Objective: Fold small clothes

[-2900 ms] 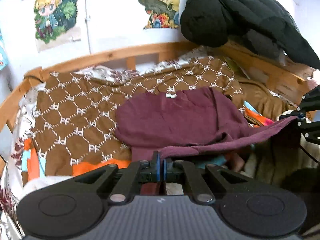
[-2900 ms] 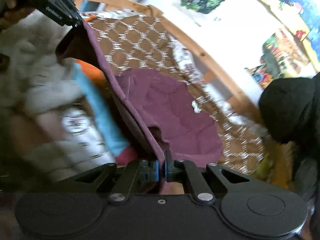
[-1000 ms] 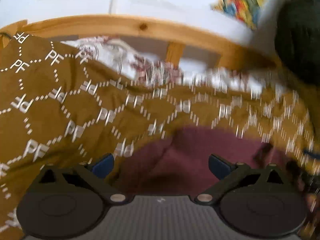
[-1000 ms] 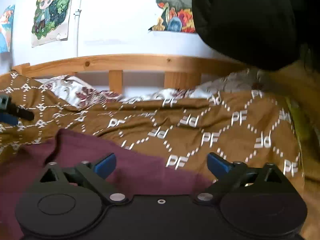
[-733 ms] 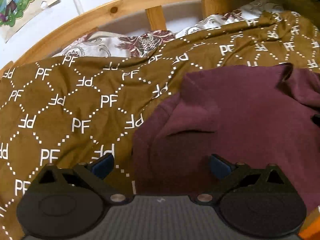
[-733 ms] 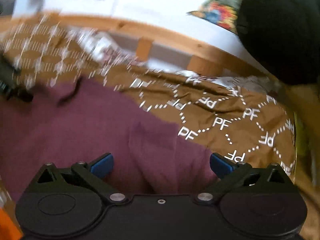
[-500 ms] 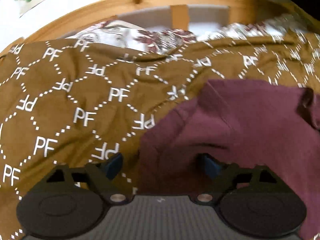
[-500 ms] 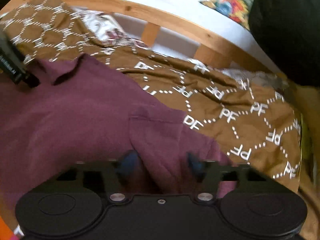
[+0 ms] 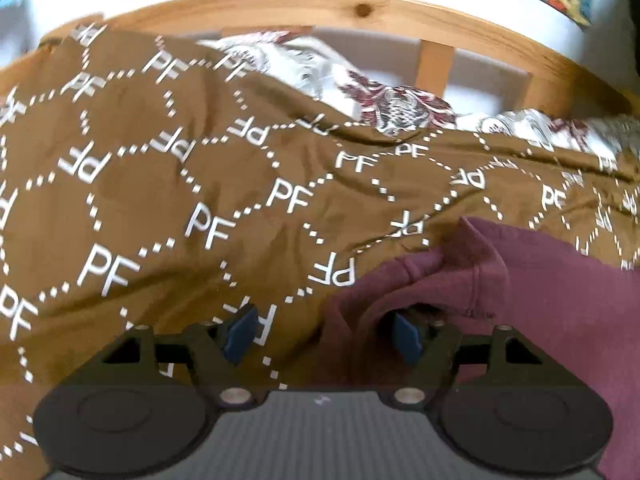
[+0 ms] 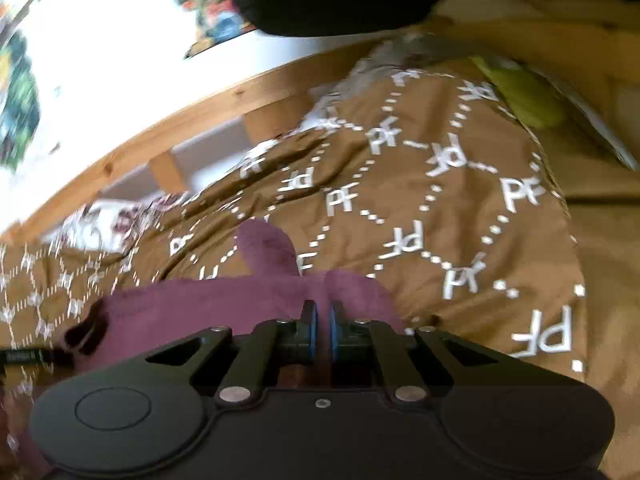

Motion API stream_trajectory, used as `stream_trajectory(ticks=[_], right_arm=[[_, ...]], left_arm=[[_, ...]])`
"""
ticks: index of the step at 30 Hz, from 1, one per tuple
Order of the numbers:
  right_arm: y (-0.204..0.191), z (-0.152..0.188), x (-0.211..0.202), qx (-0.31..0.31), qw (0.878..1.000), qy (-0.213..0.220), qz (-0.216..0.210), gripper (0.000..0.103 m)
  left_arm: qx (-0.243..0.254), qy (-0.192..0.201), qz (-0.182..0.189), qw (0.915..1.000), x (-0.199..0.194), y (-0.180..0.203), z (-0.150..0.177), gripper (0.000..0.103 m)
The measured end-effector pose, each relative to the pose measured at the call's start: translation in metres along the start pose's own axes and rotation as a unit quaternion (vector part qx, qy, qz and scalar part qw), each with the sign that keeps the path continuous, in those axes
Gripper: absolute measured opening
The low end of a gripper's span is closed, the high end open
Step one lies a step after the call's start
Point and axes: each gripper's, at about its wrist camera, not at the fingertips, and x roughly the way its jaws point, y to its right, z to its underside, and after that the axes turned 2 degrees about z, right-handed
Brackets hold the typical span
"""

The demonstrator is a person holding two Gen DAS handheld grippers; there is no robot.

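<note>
The maroon garment (image 9: 560, 320) lies spread on the brown patterned blanket (image 9: 160, 200) of the bed, and both claws are at its near corners, so the step in hand looks like gripping the two sides ready for a fold.

The left claw (image 9: 326, 334) is released, its blue pads standing apart. A bunched hem of the garment sits between them, closer to the right-hand pad (image 9: 406, 338), which is partly tucked under the cloth; the left-hand pad rests over bare blanket. Nothing is pinched there yet.

The right claw (image 10: 322, 330) is clenched on a ridge of the same garment (image 10: 200, 304), the pads nearly together with maroon fabric rising just ahead of them and a sleeve-like flap (image 10: 268, 248) pointing away beyond the tips. Far to the left of this claw, a dark finger tip of the other tool (image 10: 28, 356) touches the cloth's far corner (the view is blurred, so exactly what it touches is unclear).

The next move, I judge, calls for the left claw to close on the hem alone, without catching the blanket beneath, then for both to lift together and carry the edge over toward the wooden bed rail (image 9: 360, 12).
</note>
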Motion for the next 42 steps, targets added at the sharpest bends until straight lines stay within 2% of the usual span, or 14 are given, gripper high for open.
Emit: stream_trajectory(ticks=[4,9,14,19,21,25,27,30,34,36,37,39,42], right_arm=[[0.011,-0.001,-0.001,0.035,0.999,-0.004,0.003,0.005],[0.009,0.000,-0.005,0.030,1.000,0.000,0.010,0.005],[0.009,0.001,-0.003,0.023,1.000,-0.005,0.020,0.005],[0.011,0.002,-0.005,0.026,0.999,-0.008,0.024,0.006],[0.013,0.003,-0.004,0.023,0.999,-0.018,0.029,0.014],[0.018,0.002,-0.016,0.015,0.999,-0.003,0.048,0.018],[0.021,0.002,-0.027,0.012,0.998,0.013,0.058,0.031],[0.028,0.006,-0.047,0.026,0.997,0.031,0.061,0.043],[0.035,0.015,-0.070,0.039,0.996,0.045,0.065,0.058],[0.035,0.019,-0.080,0.044,0.996,0.051,0.063,0.072],[0.034,0.020,-0.084,0.044,0.996,0.055,0.058,0.076],[0.031,0.022,-0.091,0.040,0.996,0.064,0.052,0.089],[0.024,0.025,-0.099,0.026,0.996,0.073,0.054,0.098]], left_arm=[[-0.051,-0.007,0.018,0.9985,0.001,-0.015,-0.003,0.082],[-0.106,-0.015,0.031,0.9937,0.002,-0.032,-0.004,0.084],[-0.094,-0.008,0.020,0.9954,-0.002,-0.031,-0.004,0.087],[-0.086,0.002,0.010,0.9963,-0.016,-0.029,-0.003,0.098],[-0.079,0.007,0.015,0.9968,-0.026,-0.028,-0.003,0.099],[-0.065,0.024,0.017,0.9974,-0.051,-0.025,-0.002,0.102],[-0.065,0.035,0.017,0.9971,-0.065,-0.024,0.002,0.102],[-0.073,0.042,0.013,0.9964,-0.084,-0.026,0.013,0.102],[-0.060,0.031,0.009,0.9977,-0.105,-0.022,0.033,0.102],[-0.060,0.024,0.009,0.9978,-0.117,-0.021,0.044,0.102],[-0.065,0.021,0.010,0.9976,-0.121,-0.022,0.048,0.102],[-0.083,0.014,0.013,0.9964,-0.131,-0.027,0.057,0.102],[-0.115,-0.002,0.007,0.9933,-0.139,-0.040,0.072,0.102]])
